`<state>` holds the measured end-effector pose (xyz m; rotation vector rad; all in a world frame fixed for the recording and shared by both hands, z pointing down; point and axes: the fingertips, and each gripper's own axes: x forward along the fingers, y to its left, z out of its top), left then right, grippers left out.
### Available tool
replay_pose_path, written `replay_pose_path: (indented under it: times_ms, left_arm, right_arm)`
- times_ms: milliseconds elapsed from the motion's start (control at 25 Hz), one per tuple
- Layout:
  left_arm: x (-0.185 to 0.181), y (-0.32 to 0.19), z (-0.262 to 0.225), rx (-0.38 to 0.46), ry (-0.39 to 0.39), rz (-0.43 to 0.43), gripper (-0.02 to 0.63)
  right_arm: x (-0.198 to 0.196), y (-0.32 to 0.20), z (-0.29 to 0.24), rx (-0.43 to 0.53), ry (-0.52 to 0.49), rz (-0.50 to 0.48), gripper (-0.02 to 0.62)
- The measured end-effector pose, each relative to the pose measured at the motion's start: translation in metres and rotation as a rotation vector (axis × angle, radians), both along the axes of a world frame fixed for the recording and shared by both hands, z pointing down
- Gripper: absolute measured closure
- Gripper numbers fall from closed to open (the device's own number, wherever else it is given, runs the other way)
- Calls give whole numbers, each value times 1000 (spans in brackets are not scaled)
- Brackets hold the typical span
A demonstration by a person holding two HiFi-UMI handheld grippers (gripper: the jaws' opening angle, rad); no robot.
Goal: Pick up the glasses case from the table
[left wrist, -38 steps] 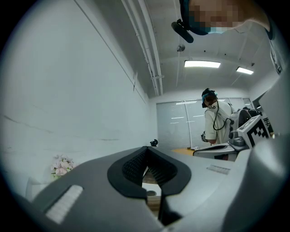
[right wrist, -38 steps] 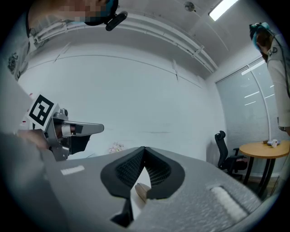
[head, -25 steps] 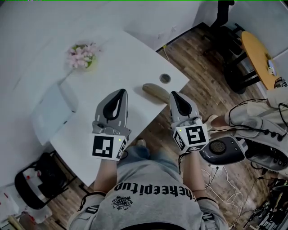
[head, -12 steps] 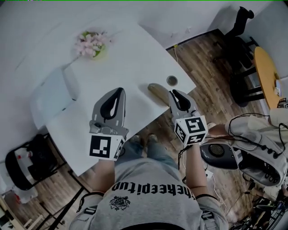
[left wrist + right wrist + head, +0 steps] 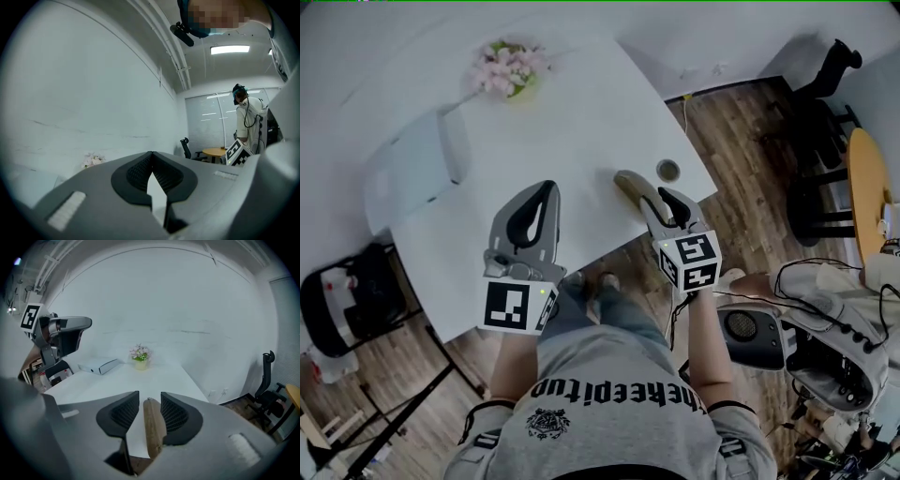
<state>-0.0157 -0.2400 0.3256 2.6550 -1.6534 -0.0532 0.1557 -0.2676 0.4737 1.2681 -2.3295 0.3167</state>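
1. Glasses case [image 5: 631,186]: tan, long and narrow, flat on the white tabletop [image 5: 581,122]. It lies well apart from the flower pot [image 5: 508,67], at the tabletop edge opposite the pot, on the person's side.
2. Right claw [image 5: 662,200]: nose angled down at the case end farthest from the flower pot. Jaws part-way apart and have just been opening. In the right gripper view the case runs lengthwise between the two pads. There is a clear gap on the left pad's side and the case sits close against the right pad. No squeeze visible, and the case rests on the tabletop.
3. Left claw [image 5: 546,190]: jaw tips meet and nothing is between them. It points level above the tabletop, on the person's side of the flower pot and to the case's left in the head view.
4. Small round disc [image 5: 668,171]: on the tabletop just beside the case, no closer to the flower pot than the case is.
5. White box [image 5: 417,169]: near the flower pot, on the side away from the case.
6. Left gripper view: white wall, the flower pot low at left, and a second person [image 5: 248,122] standing at far right.
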Motion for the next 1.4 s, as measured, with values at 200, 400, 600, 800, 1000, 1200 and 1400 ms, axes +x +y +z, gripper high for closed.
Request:
replay_pose_path:
  times_ms: [200, 400, 600, 800, 1000, 1200, 1400]
  left_arm:
    - [0, 3, 5, -12, -2, -46, 588]
    - [-3, 6, 7, -23, -1, -95, 587]
    - [-5, 15, 12, -24, -7, -136, 588]
    - [-9, 19, 15, -39, -11, -183, 587]
    - [-12, 26, 20, -52, -12, -229, 586]
    - [-17, 34, 26, -69, -12, -282, 587]
    - [-24, 38, 32, -84, -12, -331, 586]
  right_arm:
    - [2, -1, 21, -54, 37, -53, 411]
    - [1, -2, 38, -103, 89, -105, 364]
    - [2, -1, 56, -137, 139, -139, 315]
    - [4, -6, 69, -157, 180, -160, 283]
    - [6, -9, 83, -182, 239, -193, 264]
    - [7, -12, 99, -208, 283, -215, 255]
    - [6, -20, 106, -214, 318, -231, 244]
